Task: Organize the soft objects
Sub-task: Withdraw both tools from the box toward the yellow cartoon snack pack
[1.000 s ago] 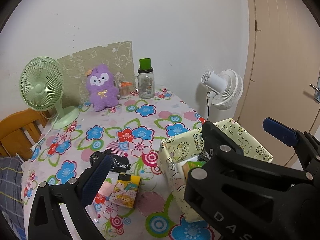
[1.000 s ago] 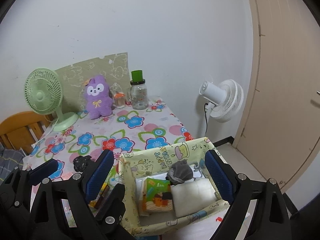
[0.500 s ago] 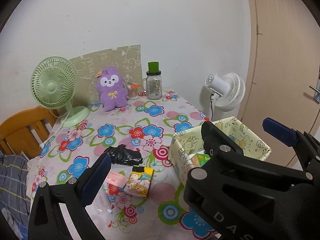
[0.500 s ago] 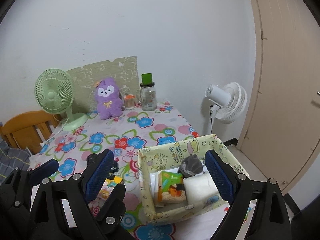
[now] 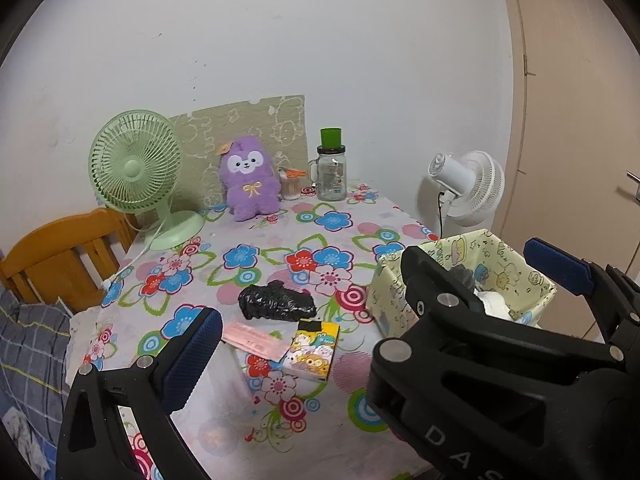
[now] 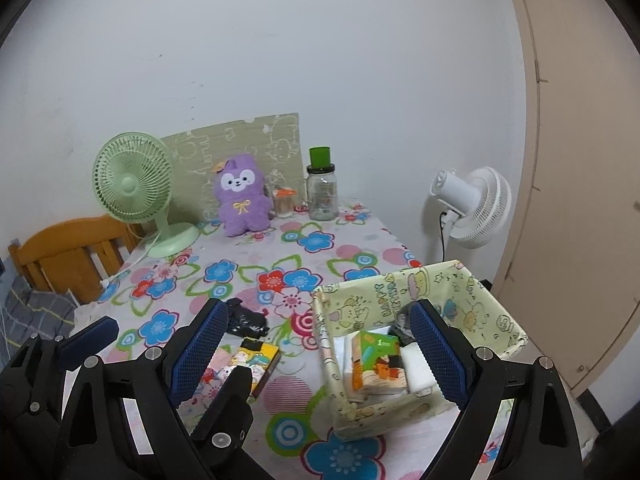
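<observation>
A pale green fabric storage box [image 6: 424,292] stands at the table's near right corner and holds a tissue pack [image 6: 376,362], a white folded item [image 6: 416,368] and a dark grey bundle [image 6: 402,326]. It also shows in the left wrist view [image 5: 508,264]. On the flowered tablecloth lie a black crumpled bundle [image 5: 276,301], a yellow cartoon tissue pack [image 5: 314,354] and a pink packet [image 5: 256,342]. A purple plush toy [image 5: 250,178] sits at the back. My left gripper [image 5: 368,304] is open and empty above the table's near edge. My right gripper [image 6: 320,356] is open and empty, above the box.
A green desk fan [image 5: 138,168] stands at the back left, its cord trailing. A glass jar with a green lid [image 5: 331,168] and a small orange-lidded jar [image 5: 291,184] stand at the back. A white floor fan [image 5: 468,186] and a door are on the right. A wooden chair [image 5: 60,252] is at left.
Both grippers have drawn back and up from the table, so more of the tablecloth and its near edge shows. The objects have not moved. Both grippers stay open.
</observation>
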{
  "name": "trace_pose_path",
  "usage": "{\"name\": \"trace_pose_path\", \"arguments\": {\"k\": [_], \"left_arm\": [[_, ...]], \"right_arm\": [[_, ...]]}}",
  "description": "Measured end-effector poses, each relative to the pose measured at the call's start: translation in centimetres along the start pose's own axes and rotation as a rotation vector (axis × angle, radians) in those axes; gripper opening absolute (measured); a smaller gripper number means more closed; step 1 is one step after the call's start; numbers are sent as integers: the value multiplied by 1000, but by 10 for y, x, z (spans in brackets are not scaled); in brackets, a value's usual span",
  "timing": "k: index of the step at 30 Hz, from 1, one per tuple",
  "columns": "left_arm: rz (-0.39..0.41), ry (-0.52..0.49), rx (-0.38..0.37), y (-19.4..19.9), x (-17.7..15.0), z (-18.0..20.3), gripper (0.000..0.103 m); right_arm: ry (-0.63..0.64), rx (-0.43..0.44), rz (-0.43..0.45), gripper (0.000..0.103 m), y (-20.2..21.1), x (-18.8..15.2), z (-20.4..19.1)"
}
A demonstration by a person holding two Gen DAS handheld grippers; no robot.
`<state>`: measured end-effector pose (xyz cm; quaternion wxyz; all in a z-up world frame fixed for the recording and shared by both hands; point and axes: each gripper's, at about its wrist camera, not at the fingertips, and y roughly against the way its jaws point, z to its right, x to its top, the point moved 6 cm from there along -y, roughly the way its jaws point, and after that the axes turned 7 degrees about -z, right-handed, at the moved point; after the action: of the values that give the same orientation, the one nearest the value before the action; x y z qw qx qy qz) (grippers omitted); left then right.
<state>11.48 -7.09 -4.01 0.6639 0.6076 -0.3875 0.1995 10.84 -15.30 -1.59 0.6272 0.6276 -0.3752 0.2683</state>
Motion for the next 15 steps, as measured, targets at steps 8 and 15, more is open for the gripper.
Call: {"name": "trace_pose_path", "arguments": {"k": [8,15], "left_arm": [[-10,5,4,-13,-18,-19,103],[-44,32,20,-31,-37,-40,103]], "right_arm": [[46,42,11,94,-15,-16,-25],[76,83,-7,94,-37,-31,-44]]}}
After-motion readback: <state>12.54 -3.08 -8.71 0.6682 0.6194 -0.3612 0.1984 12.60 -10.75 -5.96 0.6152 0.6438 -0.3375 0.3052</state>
